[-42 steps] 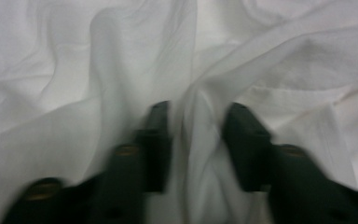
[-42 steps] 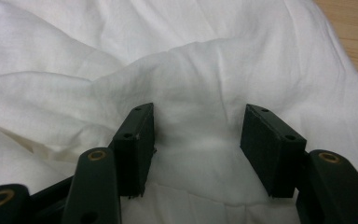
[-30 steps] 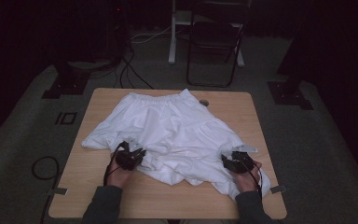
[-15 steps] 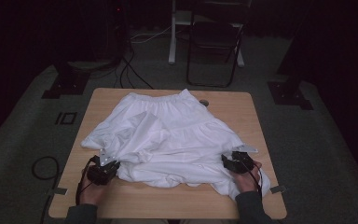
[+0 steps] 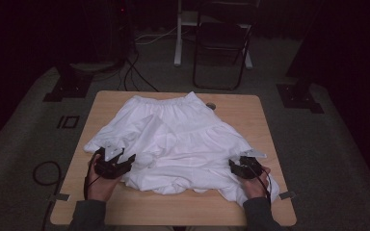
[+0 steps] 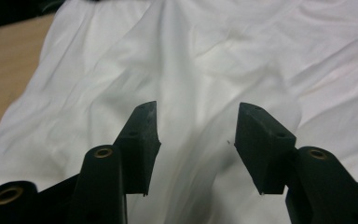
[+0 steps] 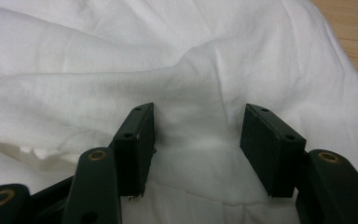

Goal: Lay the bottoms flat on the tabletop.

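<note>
At the near edge of the table (image 5: 173, 211), the person's two hands each hold a pair of tongs against the hem of a white skirt (image 5: 173, 139). The left tongs (image 5: 120, 161) sit near the near-left corner. A second ago they were pinched shut on the cloth farther in; half a second ago they had carried that fold out toward the left edge. Their jaws have just been opening, and in the left gripper view the left tongs (image 6: 196, 135) stand well apart over the cloth, with nothing clamped between the pads. My reading is that a pull to spread the left side of the hem has just ended with a release, and the cloth there now lies wider than it did.

The right tongs (image 5: 241, 166) rest toward the near-right corner, where they were a second ago. In the right gripper view the right tongs (image 7: 198, 140) are spread wide, with a soft ridge of cloth rising between the pads but not squeezed by them.

The skirt is thin, matte woven cotton, wrinkled all over and bunched in rolls along the near hem. It fans out in tiers from a narrow gathered waistband at the far edge. The table is pale wood grain. Beyond it stand a dark folding chair (image 5: 221, 43) and cables on grey carpet.
</note>
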A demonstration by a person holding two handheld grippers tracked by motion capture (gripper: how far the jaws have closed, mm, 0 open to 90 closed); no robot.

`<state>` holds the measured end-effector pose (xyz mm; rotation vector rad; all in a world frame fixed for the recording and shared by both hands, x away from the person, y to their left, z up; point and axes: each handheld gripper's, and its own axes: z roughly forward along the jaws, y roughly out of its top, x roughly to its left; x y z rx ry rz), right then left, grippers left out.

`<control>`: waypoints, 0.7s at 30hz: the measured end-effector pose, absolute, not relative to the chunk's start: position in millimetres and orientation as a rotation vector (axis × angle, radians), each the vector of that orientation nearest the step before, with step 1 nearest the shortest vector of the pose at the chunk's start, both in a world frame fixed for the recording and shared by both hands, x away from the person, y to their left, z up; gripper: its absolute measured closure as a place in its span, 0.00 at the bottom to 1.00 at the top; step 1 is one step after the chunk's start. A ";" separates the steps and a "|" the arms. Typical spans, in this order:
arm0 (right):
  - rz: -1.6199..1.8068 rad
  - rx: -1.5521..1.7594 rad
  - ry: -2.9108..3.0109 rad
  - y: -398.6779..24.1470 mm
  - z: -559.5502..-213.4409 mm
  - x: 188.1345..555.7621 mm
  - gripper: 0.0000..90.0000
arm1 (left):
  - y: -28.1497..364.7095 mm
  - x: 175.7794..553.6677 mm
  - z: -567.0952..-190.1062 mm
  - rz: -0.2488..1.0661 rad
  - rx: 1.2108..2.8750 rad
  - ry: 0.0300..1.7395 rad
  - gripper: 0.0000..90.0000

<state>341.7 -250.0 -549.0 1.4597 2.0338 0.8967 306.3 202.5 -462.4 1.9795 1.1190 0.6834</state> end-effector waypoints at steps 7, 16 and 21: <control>0.899 1.460 2.032 -250.0 -549.2 341.5 0.49 | 152.0 338.4 -476.3 0.608 2.075 1.045 0.45; 0.899 1.459 2.031 -250.0 -549.3 341.3 0.49 | 115.4 365.7 -518.1 0.628 2.250 1.095 0.41; 0.900 1.461 2.030 -250.0 -549.3 341.3 0.49 | 129.7 366.7 -526.6 0.639 2.242 1.168 0.70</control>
